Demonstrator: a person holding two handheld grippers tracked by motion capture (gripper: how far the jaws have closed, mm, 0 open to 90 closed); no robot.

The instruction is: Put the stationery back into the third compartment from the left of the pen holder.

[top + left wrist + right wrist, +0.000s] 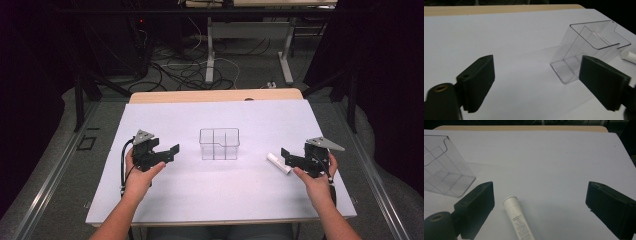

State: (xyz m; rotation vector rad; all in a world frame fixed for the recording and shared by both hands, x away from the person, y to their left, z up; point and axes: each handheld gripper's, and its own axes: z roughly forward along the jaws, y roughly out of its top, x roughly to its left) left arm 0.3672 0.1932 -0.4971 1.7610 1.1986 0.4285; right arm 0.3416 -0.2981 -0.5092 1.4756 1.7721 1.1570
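Clear plastic is what the little divided organizer box [219, 144] is made of, and it's been stood upright near the middle of the white-covered table [165, 200], which looks deliberate: parked there it can be reached equally from both sides, and its open top is left facing up so something can be dropped in. Off to its right, well apart from it, a white tube [278, 163] has been laid flat on its side, so it can't tip and can be pinched across its body. The right gripper [287, 156] is held low with its jaws spread wide; in the right gripper view the tube [518, 220] is seen lying on the table between them, nearer the left jaw and not pressed by either pad, so nothing is gripped yet, probably just being lined up for a grab. The left gripper [167, 152] is held off to the box's left, jaws also apart with nothing between them, and in its own view the box [584, 52] is seen ahead of it, maybe to be steadied later. As for writing, a block of small dark print can be made out on the tube's side, but it's too tiny and blurry to be read, and no brand or logo can be picked out anywhere.
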